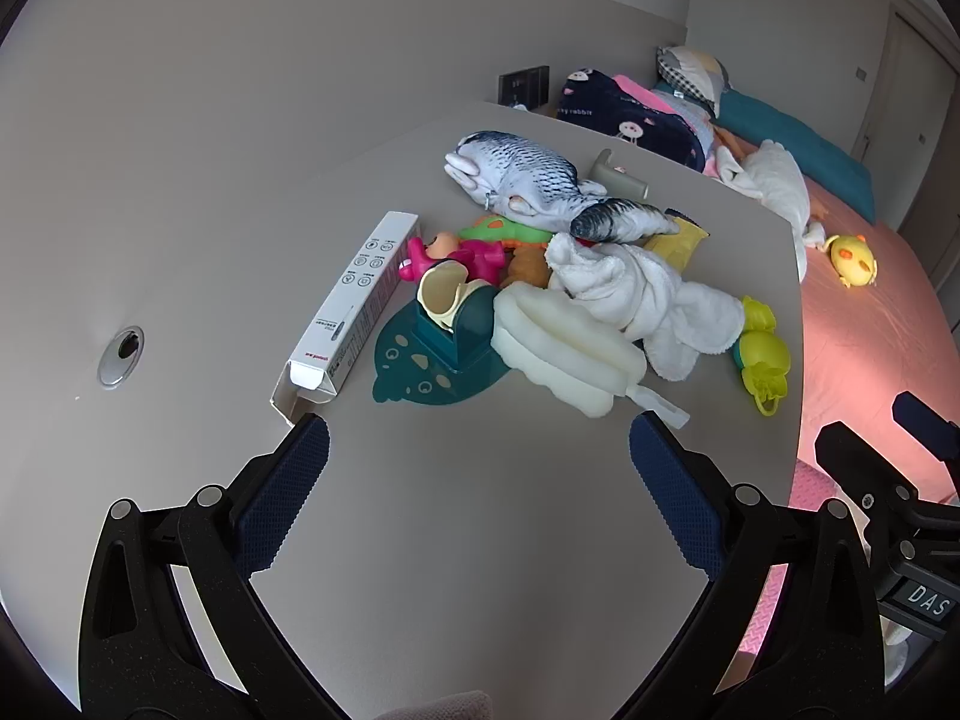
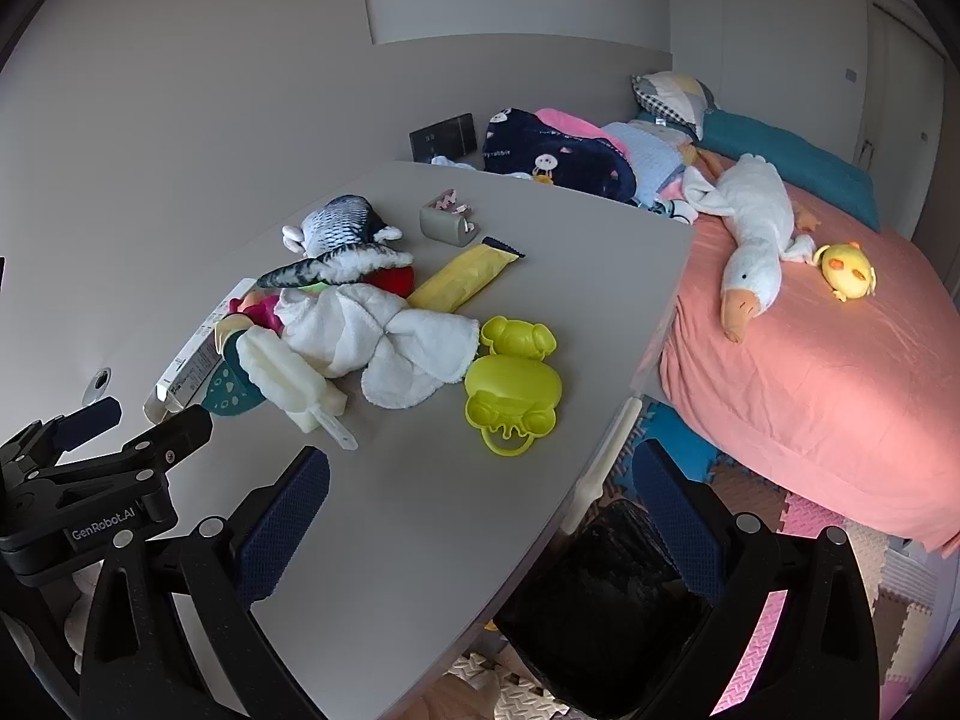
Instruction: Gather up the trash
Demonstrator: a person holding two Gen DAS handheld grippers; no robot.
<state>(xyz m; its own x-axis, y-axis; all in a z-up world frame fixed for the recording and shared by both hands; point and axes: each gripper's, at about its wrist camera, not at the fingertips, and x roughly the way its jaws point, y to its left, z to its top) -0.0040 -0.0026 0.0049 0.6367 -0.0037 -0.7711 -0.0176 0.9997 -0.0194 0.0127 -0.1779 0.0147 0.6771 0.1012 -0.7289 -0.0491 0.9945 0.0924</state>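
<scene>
Nothing is picked up yet: both tongs, left (image 1: 479, 438) and right (image 2: 480, 471), hang wide apart and empty over the desk (image 1: 480, 540). Likely trash sits in the toy pile: the white box (image 1: 348, 312) at its left edge, the yellow wrapper (image 2: 462, 277) behind. A black bin (image 2: 600, 588) waits below the desk's edge. Next, one pair must drop onto a piece and close.

The left gripper (image 1: 479, 441) tilts downward with its jaws spread wide, nothing between the fingers. The right gripper (image 2: 480, 471) matches it: angled down, fingers wide apart, empty.
</scene>
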